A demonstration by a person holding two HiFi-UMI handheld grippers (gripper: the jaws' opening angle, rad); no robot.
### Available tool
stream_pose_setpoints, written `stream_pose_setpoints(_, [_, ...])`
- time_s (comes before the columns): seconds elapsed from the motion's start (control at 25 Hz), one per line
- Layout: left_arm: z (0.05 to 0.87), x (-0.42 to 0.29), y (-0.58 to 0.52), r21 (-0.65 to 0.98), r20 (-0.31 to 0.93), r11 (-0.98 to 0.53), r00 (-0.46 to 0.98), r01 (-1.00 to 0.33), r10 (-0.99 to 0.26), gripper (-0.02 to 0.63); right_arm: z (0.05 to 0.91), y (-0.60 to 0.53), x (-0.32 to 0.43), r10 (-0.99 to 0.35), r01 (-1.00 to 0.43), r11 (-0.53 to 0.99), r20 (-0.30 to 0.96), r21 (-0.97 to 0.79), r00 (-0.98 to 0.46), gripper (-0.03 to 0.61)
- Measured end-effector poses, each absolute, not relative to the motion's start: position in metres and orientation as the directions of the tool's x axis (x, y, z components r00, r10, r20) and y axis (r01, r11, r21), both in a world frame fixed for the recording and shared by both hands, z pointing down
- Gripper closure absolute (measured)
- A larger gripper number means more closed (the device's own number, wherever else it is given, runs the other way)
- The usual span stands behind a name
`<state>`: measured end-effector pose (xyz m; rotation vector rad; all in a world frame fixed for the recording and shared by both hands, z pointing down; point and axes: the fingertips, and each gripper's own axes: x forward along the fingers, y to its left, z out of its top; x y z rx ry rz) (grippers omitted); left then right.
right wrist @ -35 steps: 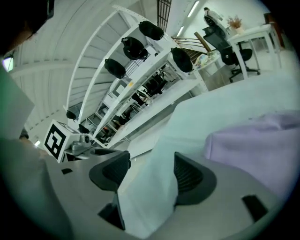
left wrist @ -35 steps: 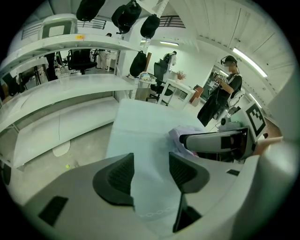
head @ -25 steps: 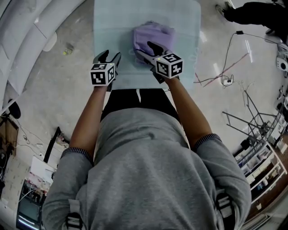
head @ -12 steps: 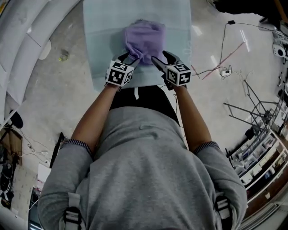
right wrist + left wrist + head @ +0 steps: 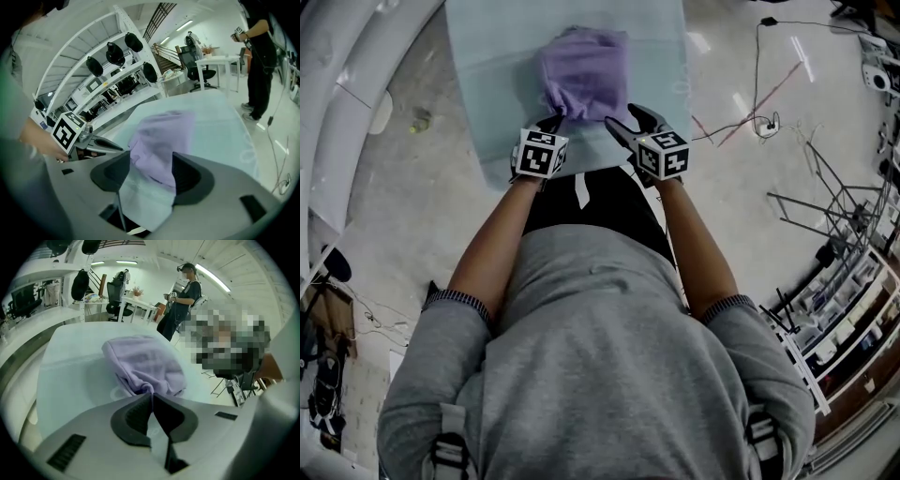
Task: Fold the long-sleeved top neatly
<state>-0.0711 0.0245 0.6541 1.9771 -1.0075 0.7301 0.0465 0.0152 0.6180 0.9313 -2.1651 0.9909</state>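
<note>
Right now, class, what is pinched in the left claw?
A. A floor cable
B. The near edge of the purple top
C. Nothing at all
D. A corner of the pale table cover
B: in the left gripper view the left claw has its jaws together, and the near edge of the purple top is gathered into their tips.

Apparently open table (image 5: 483, 84) flanking the bunched top (image 5: 584, 67)
</note>
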Motion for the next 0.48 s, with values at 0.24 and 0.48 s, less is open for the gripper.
stream_pose_setpoints(0.24, [0.671, -0.106, 0.035, 0.399, 0.784, -0.256, 0.472, -0.881, -0.403, 0.583, 0.618, 0.032, 0.063, -0.331, -0.777, 0.500, 0.745, -0.383, -0.579, 0.282])
stream_pose_setpoints(0.48, [0.673, -0.110, 0.049, 0.397, 0.802, -0.198, 0.443, -0.896, -0.401, 0.410, 0.608, 0.037, 0.073, -0.293, -0.724, 0.577, 0.731, -0.378, -0.616, 0.279])
